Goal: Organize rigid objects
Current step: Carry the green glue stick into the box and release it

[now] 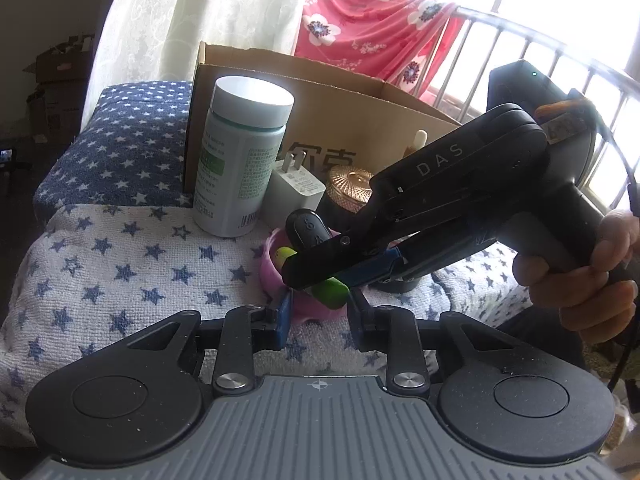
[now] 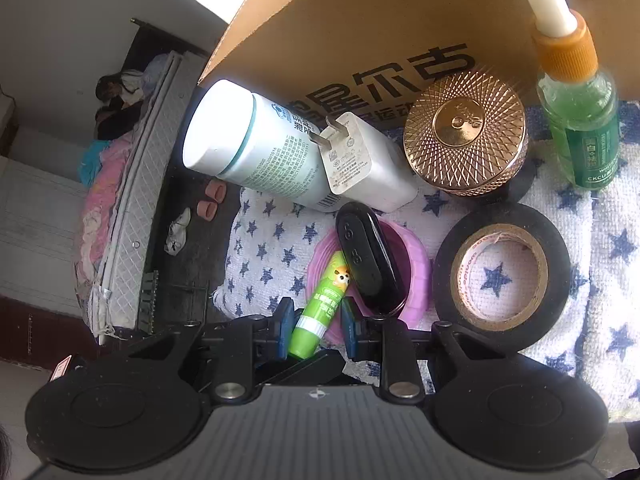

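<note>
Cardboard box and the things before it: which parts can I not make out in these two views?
- Inside of the cardboard box: both views, its front wall hides it.
- Dropper bottle: left wrist view, only the white tip shows behind the right tongs.
- Pink dish: right wrist view, the black oval object and the green lip balm cover its inside.
- White bottle: the label's small print is unreadable in both views.

Green lip balm tube leans tilted in pink dish beside black oval case
</note>
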Demonstrator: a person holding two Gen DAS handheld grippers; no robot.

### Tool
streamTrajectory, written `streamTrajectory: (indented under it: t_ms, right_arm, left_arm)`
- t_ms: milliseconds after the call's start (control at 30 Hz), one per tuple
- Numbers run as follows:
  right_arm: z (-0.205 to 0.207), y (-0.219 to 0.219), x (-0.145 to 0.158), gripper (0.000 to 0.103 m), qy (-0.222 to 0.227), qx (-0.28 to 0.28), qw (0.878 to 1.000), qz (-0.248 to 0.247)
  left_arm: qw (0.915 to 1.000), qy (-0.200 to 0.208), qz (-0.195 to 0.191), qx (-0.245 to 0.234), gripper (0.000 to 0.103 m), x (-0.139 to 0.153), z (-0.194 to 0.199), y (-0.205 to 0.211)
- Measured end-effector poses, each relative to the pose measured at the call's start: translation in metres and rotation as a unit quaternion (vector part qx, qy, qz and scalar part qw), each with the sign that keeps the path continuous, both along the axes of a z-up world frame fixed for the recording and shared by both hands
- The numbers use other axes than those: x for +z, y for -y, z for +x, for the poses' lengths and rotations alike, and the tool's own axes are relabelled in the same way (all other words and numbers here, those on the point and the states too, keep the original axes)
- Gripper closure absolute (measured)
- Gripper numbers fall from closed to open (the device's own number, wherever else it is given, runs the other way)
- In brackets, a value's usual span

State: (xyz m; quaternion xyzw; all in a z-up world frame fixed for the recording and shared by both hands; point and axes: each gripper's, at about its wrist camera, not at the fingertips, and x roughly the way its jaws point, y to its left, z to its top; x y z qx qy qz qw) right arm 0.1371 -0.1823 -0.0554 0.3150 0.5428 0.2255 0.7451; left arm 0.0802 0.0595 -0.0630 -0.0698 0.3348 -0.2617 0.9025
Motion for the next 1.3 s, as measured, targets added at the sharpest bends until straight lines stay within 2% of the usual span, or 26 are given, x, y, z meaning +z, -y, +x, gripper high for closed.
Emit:
streamTrajectory:
  t_ms: [167,367,567,733,867,1000,1133,1300]
  right_arm:
    - [-0.005,0.004,0.004,0.081,0.01,-0.008,1.0,0.011]
    - [-0.016,0.001,0.017,0.085,0.033,-0.004,0.999,0.018]
    - [-0.024,-0.003,0.056,0.086,0.097,0.003,0.995,0.01]
    - [-0.013,-0.001,0.1,0.086,0.158,0.001,0.987,0.0]
    - [0.016,0.007,0.128,0.086,0.183,-0.002,0.983,-0.009]
    - [0.064,0.013,0.138,0.086,0.169,-0.011,0.985,-0.022]
    - [0.121,0.011,0.133,0.086,0.142,-0.01,0.988,-0.054]
    - [0.185,0.011,0.109,0.086,0.091,-0.014,0.991,-0.092]
  left_arm:
    - [1.0,0.008,0.001,-0.006,0.083,0.001,-0.004,0.002]
    - [0.9996,0.024,0.001,-0.011,0.085,0.01,-0.014,0.002]
    - [0.9978,0.066,0.003,-0.008,0.085,0.039,-0.02,0.001]
    - [0.9947,0.103,-0.003,-0.009,0.085,0.074,-0.001,0.003]
    - [0.9928,0.12,0.001,-0.004,0.084,0.099,0.03,0.008]
    - [0.9942,0.107,-0.001,-0.008,0.085,0.115,0.074,0.013]
    - [0.9965,0.081,0.019,-0.009,0.084,0.117,0.122,0.023]
    - [0.9983,0.032,0.047,0.011,0.084,0.107,0.175,0.03]
